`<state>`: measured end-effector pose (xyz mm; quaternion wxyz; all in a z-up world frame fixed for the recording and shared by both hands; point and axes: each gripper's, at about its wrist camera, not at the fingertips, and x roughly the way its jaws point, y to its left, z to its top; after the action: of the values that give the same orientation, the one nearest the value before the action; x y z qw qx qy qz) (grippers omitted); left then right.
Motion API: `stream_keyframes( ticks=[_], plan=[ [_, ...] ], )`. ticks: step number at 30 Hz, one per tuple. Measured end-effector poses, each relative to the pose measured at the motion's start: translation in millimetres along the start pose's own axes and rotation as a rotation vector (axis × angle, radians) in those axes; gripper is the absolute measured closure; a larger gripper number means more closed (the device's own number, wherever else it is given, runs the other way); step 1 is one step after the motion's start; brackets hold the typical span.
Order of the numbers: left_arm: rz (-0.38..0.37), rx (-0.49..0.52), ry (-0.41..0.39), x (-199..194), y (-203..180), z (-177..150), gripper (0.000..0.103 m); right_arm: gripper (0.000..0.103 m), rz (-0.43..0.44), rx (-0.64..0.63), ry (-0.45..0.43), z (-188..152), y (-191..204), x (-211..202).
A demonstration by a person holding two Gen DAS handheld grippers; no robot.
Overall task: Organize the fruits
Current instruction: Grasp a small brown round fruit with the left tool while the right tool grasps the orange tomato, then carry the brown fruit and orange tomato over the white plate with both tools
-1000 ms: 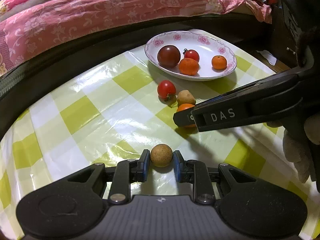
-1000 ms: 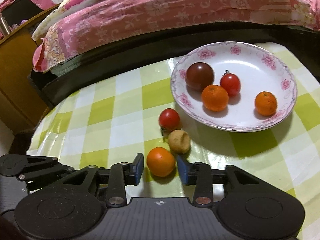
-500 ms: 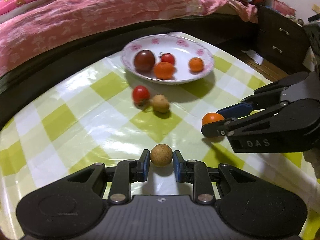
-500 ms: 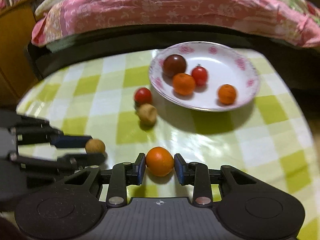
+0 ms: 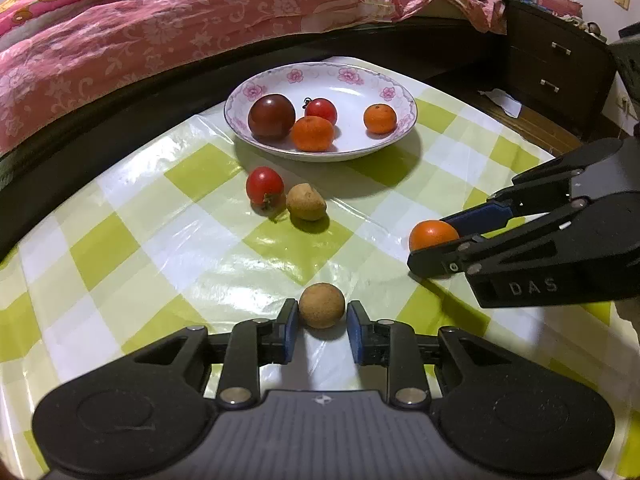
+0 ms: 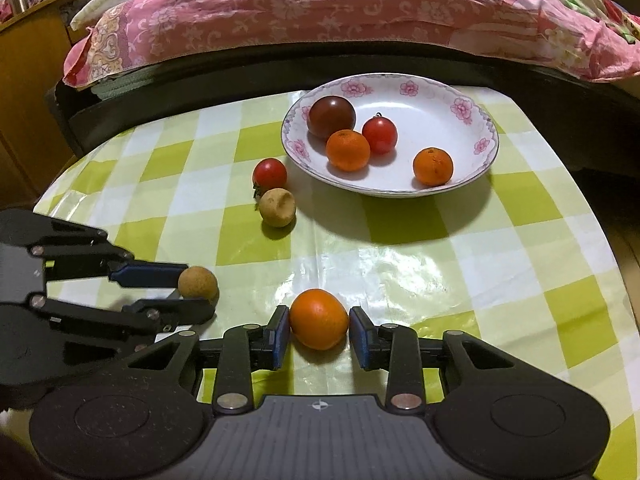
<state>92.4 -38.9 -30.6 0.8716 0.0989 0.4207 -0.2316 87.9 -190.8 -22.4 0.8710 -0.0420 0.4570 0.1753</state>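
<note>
My left gripper (image 5: 322, 326) has its pads a little apart from a round brown fruit (image 5: 321, 305) that rests on the checked tablecloth (image 5: 192, 240). My right gripper (image 6: 319, 336) stands around an orange (image 6: 319, 319) on the cloth, with small gaps at the pads. A flowered white plate (image 5: 356, 80) at the back holds a dark tomato (image 5: 271, 115), a red tomato (image 5: 320, 110) and two oranges (image 5: 312, 133). A red tomato (image 5: 264, 185) and another brown fruit (image 5: 306, 202) lie in front of the plate.
A bed with a pink floral quilt (image 5: 160, 28) runs along the far side of the table. A dark drawer cabinet (image 5: 556, 68) stands at the right. A wooden cabinet (image 6: 28, 92) stands at the left in the right wrist view.
Both grippers have drawn back toward the near side with their fruits and moved apart. Their jaws have widened slightly, and each fruit now sits on the cloth.
</note>
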Motion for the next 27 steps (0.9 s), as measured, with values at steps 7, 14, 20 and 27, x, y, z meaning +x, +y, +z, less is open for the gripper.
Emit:
stream_keyframes(
  ticks=[7, 14, 20, 27],
  plan=[
    [0.002, 0.001, -0.003, 1, -1, 1, 0.068, 0.074, 0.015, 0.005, -0.005, -4, -3, -4],
    [0.005, -0.002, -0.001, 0, -2, 4, 0.069, 0.075, 0.007, -0.012, -0.002, -2, 0, -5],
    [0.005, -0.009, -0.02, -2, -2, 14, 0.069, 0.075, 0.016, 0.004, -0.015, 3, -2, -9],
    [0.011, -0.013, -0.046, -2, -3, 28, 0.069, 0.075, 0.036, 0.012, -0.046, 12, -1, -15]
  ],
)
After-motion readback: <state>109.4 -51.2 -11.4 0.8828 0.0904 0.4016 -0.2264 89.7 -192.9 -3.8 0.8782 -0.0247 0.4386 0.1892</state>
